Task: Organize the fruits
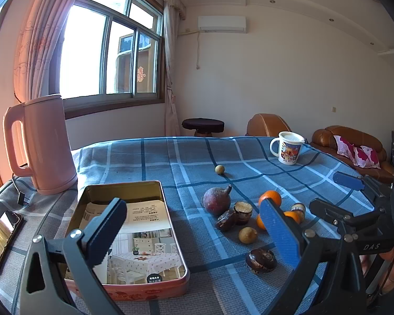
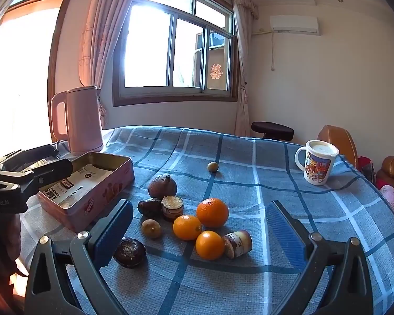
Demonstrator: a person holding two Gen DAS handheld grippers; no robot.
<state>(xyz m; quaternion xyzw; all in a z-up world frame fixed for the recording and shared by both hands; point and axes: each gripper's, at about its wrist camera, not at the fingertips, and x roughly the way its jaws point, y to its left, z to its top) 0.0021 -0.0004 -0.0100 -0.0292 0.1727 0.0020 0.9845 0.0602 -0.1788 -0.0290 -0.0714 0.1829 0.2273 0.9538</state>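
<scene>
A: Grippers first. State?

B: Right gripper [image 2: 199, 233] had its jaws spread wide, nothing between the pads, hovering over the fruit pile and tilted down a bit. Left gripper [image 1: 194, 228] was also wide apart and empty, over the near edge of the tin [image 1: 170, 225].

A: Where was the fruit?

B: All loose on the checked tablecloth [image 2: 275, 162], right of the tin. Three oranges [image 2: 212, 212] clustered nearest the right gripper, a dark round fruit [image 2: 130, 252] by its left finger, a small yellowish one [image 2: 151, 228] just beyond. One little stray [image 2: 212, 166] sat far back, well apart.

A: Anything in the tin?

B: Only paper leaflets, no fruit. So sorting looked not yet started.

A: Next move?

B: Probably drop the right gripper around one orange, close gently since it's round and may roll, then carry it left into the tin.
</scene>
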